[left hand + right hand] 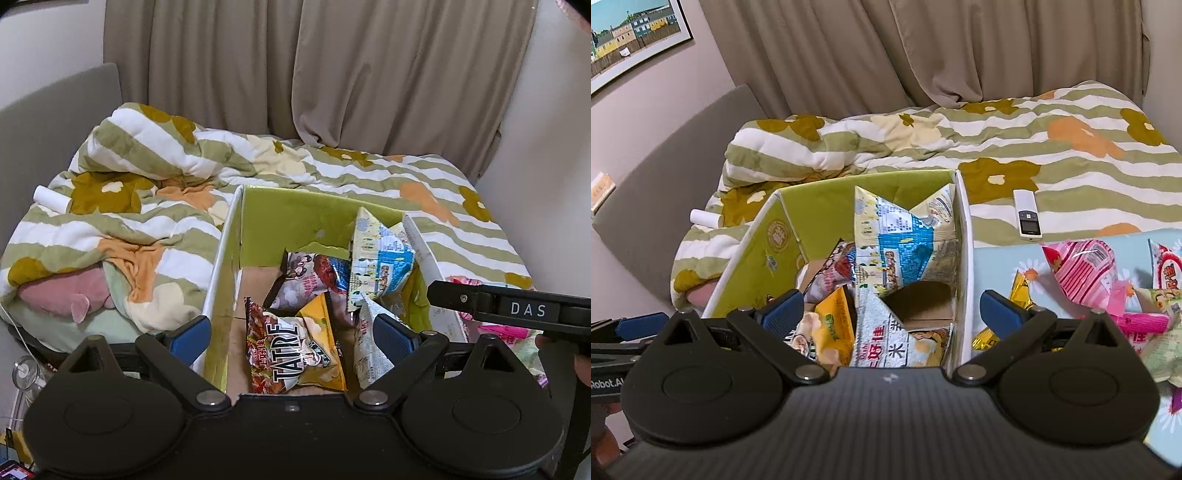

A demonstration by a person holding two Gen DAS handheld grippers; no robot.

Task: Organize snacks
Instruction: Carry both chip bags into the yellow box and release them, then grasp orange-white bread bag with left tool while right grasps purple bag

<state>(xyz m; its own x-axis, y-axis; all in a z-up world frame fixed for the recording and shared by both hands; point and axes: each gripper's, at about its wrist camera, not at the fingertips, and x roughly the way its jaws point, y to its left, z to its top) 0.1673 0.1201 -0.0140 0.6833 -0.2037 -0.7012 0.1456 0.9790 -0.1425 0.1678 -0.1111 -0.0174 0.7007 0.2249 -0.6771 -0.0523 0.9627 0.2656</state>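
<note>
Evidently sorting is midway: the box (764, 243) sits on the bed (1052, 155) holding several snack packets (295, 343), leaning loosely as if dropped in. More loose snacks (1082, 273) lie at three o'clock of it, awaiting pickup. Both the left gripper (291, 332) and right gripper (892, 310) hover over the box, fingers spread, pinching nothing.

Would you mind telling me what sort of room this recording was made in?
Most likely a bedroom at home. A bed with a striped, flowered quilt fills the view, with beige curtains behind it and a framed picture on the wall. The snack box sits right on the bedding.
</note>
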